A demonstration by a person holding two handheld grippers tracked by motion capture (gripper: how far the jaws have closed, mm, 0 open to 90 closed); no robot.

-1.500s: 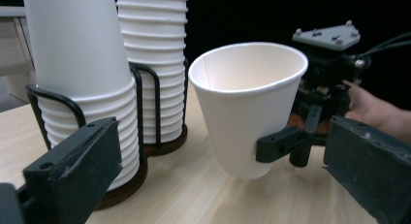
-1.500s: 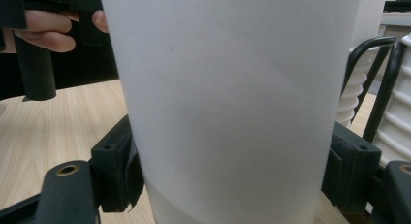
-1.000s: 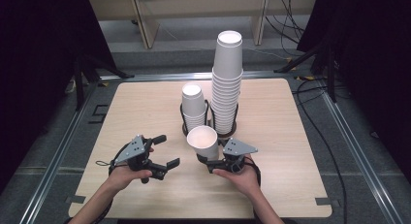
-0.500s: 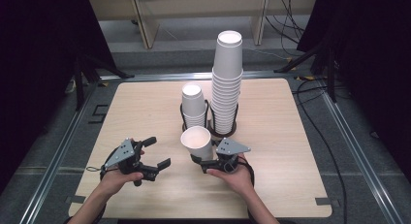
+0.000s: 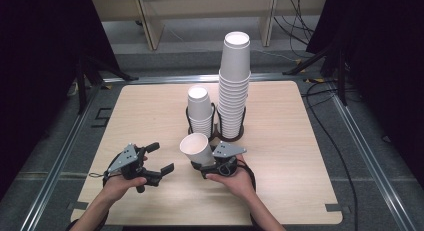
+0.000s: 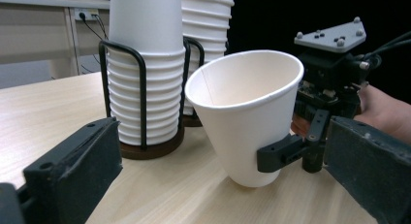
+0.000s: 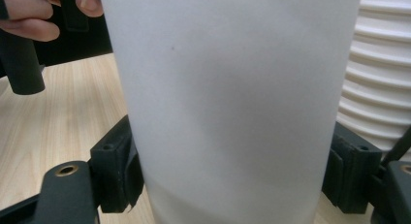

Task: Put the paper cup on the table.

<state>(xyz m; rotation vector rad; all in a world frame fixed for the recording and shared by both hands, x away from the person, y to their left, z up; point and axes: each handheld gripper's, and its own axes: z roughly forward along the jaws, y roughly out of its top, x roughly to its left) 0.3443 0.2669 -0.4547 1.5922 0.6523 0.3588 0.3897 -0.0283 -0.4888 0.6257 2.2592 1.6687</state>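
Note:
A single white paper cup [image 5: 195, 147] leans to the left, its base close to the tabletop, with my right gripper [image 5: 204, 166] shut on its lower part. In the right gripper view the cup [image 7: 228, 98] stands between both black pads [image 7: 116, 170]. The left gripper view shows the cup [image 6: 242, 107] from the side, with the right gripper [image 6: 291, 153] clamped low on it. My left gripper [image 5: 161, 157] is open, left of the cup and apart from it, with nothing between its fingers [image 6: 72, 170].
Two black wire holders stand at the table's middle: a short cup stack [image 5: 199, 111] and a tall cup stack [image 5: 234, 86], just behind the held cup. The wooden table [image 5: 300, 166] has metal rails along its sides. Cables lie on the floor at right.
My right gripper has carried the cup a little left and toward the near edge, and the cup leans more to the left. My left gripper has drifted slightly nearer, still open.

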